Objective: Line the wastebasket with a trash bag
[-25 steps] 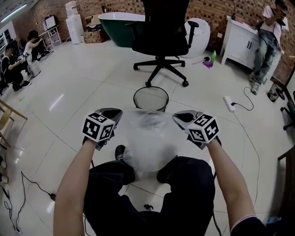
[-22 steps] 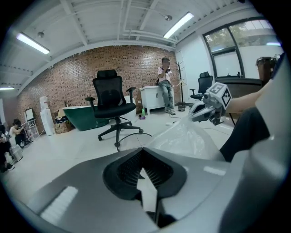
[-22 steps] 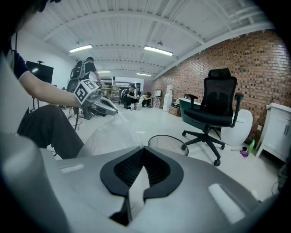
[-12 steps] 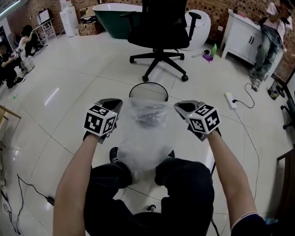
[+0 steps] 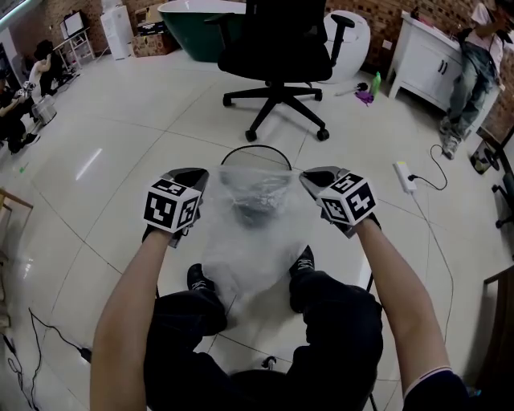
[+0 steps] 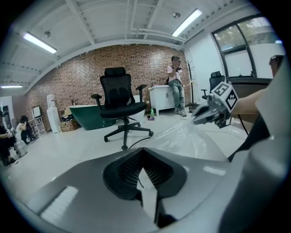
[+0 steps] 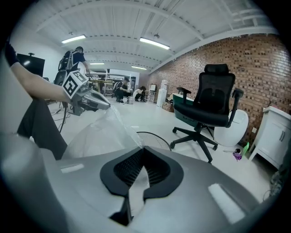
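Left tongs (image 5: 194,175), right tongs (image 5: 310,176), trash bag (image 5: 250,241) taut between them.

Big loft-type studio/lab space: brick walls (image 6: 136,59), white beam ceiling w/ strip lights (image 7: 154,43), glossy tile floor (image 5: 120,152). Office chair (image 5: 277,48), green bathtub (image 5: 189,24), white cabinet (image 5: 430,64), people at shelving in background.

1. The left forearm (image 5: 128,309) and right forearm (image 5: 399,293) reach forward and slightly down, well apart.
2. The left gripper (image 5: 186,178) has its jaws pressed together, pinching one edge of the trash bag (image 5: 253,237).
3. The right gripper (image 5: 320,180) is likewise clamped on the opposite edge.
4. Both grippers sit level with each other, their marker cubes turned upward.
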`<action>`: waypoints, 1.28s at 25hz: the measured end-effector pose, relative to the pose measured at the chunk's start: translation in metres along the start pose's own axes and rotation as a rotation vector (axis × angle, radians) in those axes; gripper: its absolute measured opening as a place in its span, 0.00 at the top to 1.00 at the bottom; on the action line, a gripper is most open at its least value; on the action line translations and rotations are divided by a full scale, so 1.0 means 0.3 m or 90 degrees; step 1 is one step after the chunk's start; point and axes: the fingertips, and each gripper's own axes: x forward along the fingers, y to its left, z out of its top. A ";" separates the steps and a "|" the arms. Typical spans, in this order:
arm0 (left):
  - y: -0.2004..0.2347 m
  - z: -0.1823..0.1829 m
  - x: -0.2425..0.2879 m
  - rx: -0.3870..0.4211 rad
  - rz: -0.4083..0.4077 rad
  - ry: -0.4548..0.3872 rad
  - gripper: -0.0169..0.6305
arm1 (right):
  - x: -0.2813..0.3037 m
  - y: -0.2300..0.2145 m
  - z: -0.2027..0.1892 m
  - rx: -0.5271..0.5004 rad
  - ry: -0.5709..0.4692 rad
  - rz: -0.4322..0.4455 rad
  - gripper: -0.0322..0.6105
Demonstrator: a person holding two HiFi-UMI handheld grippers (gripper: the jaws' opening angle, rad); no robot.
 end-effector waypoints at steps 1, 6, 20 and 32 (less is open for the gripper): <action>0.007 0.001 0.016 -0.005 0.001 0.003 0.95 | 0.015 -0.011 0.000 -0.003 0.002 0.003 0.95; 0.027 -0.016 0.104 0.005 -0.007 0.030 0.95 | 0.077 -0.057 -0.020 -0.001 0.002 0.024 0.95; 0.126 -0.117 0.348 0.003 -0.023 0.103 0.95 | 0.297 -0.221 -0.086 0.024 0.030 0.042 0.95; 0.270 -0.177 0.527 -0.014 -0.019 0.138 0.95 | 0.536 -0.366 -0.075 0.033 0.045 0.056 0.95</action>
